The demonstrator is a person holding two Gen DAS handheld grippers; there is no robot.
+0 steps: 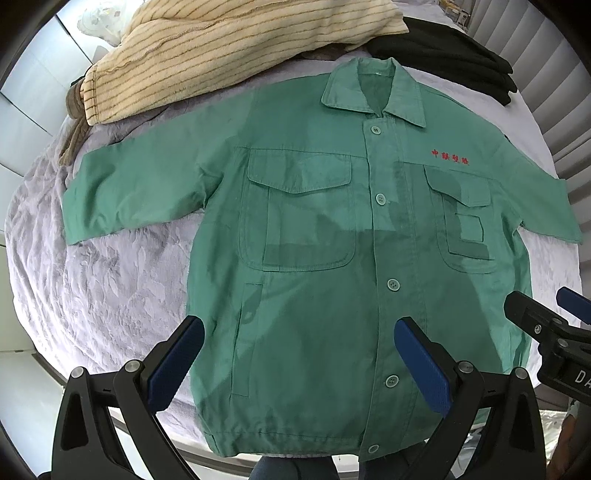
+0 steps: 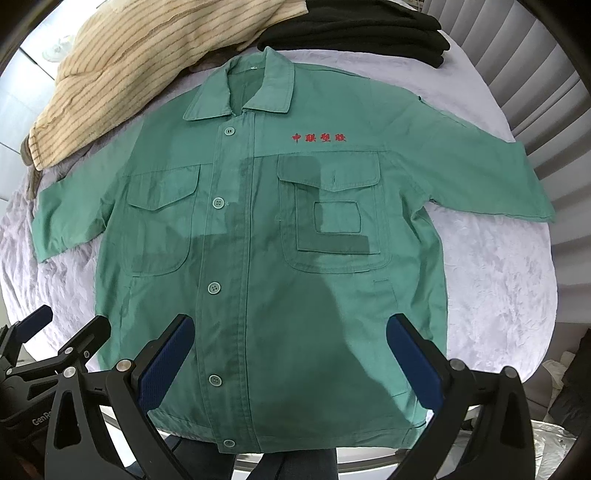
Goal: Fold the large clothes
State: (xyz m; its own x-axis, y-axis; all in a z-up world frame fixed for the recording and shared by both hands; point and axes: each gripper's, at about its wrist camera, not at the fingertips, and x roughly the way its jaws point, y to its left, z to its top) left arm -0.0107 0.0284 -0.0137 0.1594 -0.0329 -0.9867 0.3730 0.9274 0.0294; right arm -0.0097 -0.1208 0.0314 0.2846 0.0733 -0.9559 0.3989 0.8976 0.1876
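Observation:
A green work jacket (image 1: 314,229) (image 2: 266,236) lies flat and face up on a lavender-covered table, buttoned, collar far from me, both sleeves spread sideways. Red embroidered characters (image 2: 319,137) sit above one chest pocket. My left gripper (image 1: 301,341) hovers open above the jacket's lower hem, blue pads wide apart, nothing between them. My right gripper (image 2: 290,339) is also open above the lower hem, holding nothing. In the left wrist view the right gripper (image 1: 546,314) shows at the right edge; the left gripper (image 2: 70,332) shows at the lower left of the right wrist view.
A cream striped blanket (image 1: 221,48) is heaped at the far left of the table, and folded black clothes (image 2: 369,33) lie at the far right behind the collar. The lavender cloth (image 1: 110,280) is bare beside the jacket. The table's near edge runs just under the hem.

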